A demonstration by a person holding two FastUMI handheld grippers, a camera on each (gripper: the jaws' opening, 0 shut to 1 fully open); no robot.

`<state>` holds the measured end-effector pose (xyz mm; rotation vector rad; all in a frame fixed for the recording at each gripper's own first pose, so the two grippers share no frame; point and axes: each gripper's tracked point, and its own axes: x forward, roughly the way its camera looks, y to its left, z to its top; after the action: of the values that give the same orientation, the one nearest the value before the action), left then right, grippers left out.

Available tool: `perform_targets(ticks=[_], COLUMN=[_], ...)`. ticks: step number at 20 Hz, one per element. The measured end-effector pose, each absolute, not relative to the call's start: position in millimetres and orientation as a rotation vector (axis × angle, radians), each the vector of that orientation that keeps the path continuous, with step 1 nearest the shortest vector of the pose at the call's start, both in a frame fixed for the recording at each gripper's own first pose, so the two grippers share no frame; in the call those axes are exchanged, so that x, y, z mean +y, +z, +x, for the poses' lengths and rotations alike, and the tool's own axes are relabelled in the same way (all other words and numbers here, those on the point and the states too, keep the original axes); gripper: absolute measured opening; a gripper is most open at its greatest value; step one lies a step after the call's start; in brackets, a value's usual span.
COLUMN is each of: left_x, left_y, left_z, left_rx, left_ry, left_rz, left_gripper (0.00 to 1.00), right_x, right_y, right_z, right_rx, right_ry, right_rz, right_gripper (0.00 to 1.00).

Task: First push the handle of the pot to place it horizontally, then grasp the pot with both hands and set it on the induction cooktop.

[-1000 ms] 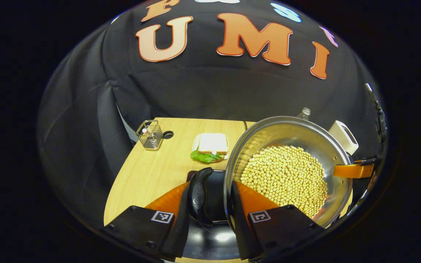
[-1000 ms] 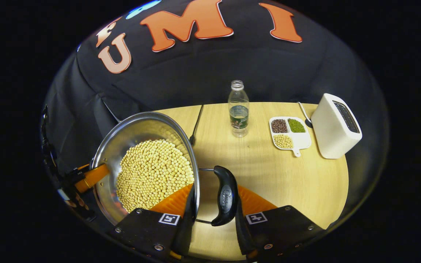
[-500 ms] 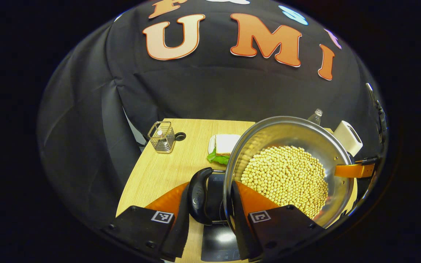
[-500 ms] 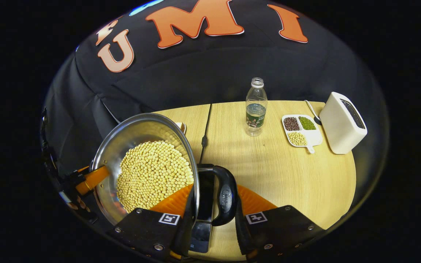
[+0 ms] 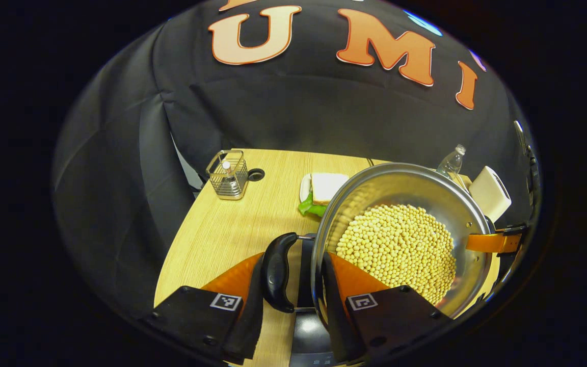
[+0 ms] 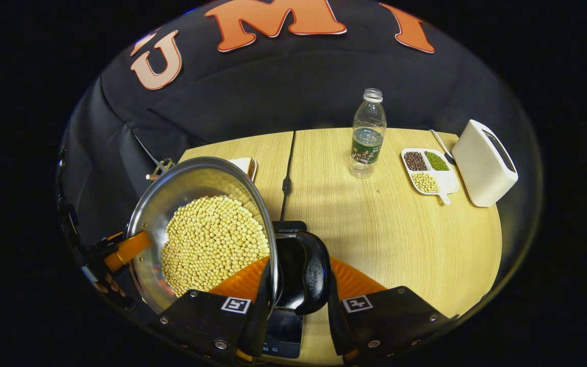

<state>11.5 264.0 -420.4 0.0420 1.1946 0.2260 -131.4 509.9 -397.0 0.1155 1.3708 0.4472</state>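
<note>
Pot (image 5: 400, 239) of yellow beans (image 5: 398, 250) held above the worktop (image 5: 222, 229), with the cooktop (image 6: 286, 316) beneath it largely hidden by the pot and cut off at the lower edge of both views. Whether the pot's base touches the cooktop cannot be made out. The plate with a sandwich (image 5: 324, 188) is partly covered by the pot's rim. Left gripper (image 5: 291, 290): fingers narrowly apart, one outside the black left handle (image 5: 277, 272), the other inside the pot wall, clamped on handle and rim together. Right gripper (image 6: 296, 300): the same grasp on the right handle (image 6: 314, 278), one finger over the beans. Well apart on the worktop stand a bottle (image 6: 367, 135), a bean tray (image 6: 428, 171), a white box (image 6: 484, 163) and a wire basket (image 5: 228, 174).
</note>
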Motion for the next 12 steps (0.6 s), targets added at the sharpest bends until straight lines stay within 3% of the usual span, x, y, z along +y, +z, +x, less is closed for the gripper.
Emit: perform_targets(ticks=[9, 10, 12], left_x=[265.4, 265.4, 265.4], left_y=[-422.4, -422.1, -421.1], left_z=[11.2, 11.1, 12.4], left_rx=[1.26, 1.267, 1.274], left_ry=[0.232, 0.236, 0.24], left_rz=[0.024, 0.02, 0.017], left_gripper=[0.61, 0.61, 0.62], right_x=[534.4, 538.9, 545.4], right_y=[-431.9, -435.3, -442.3], right_z=[-143.1, -144.7, -146.0], right_rx=[1.413, 1.416, 1.42], right_ry=[0.431, 0.43, 0.43], right_rz=[0.083, 0.075, 0.07], right_gripper=[0.51, 0.47, 0.51])
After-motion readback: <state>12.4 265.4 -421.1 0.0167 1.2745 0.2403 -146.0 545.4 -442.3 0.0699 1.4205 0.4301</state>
